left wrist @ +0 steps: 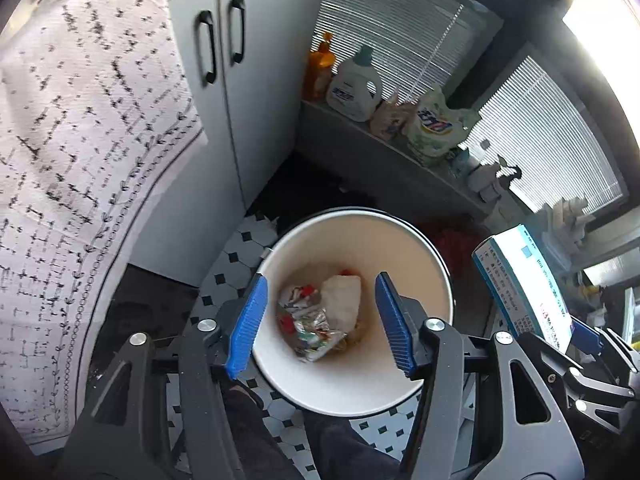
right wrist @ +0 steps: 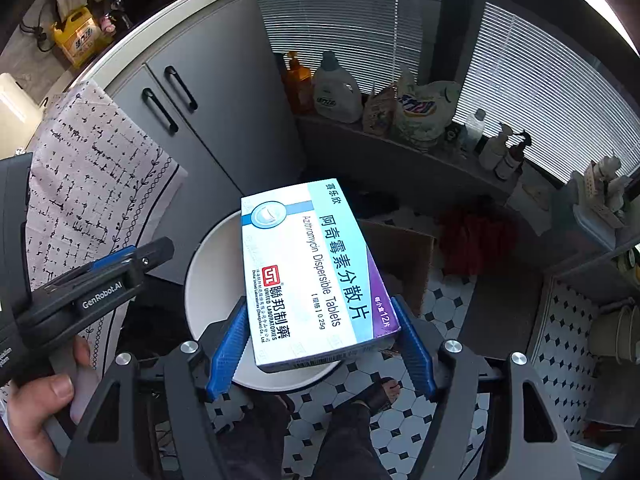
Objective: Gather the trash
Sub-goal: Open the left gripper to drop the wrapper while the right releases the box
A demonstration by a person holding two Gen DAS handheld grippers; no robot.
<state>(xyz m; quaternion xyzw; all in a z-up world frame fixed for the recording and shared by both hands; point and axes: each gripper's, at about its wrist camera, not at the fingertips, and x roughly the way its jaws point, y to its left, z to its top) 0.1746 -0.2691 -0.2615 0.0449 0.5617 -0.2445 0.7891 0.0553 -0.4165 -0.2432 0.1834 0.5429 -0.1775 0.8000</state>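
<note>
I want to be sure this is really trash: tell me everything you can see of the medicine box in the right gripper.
The flat rectangular cardboard medicine box is white and light blue with a purple side, printed with Chinese text and "Azithromycin Dispersible Tablets". It looks closed and undamaged. The right gripper clamps its near end between blue ribbed jaws, holding it tilted above the round white trash bin. Nothing else touches it.

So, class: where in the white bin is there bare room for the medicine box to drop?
In the white bin, the far wall and the bottom's near-right part are bare. Wrappers and a white wad crowd the left-centre. The left gripper is open; the right gripper holds the medicine box.
</note>
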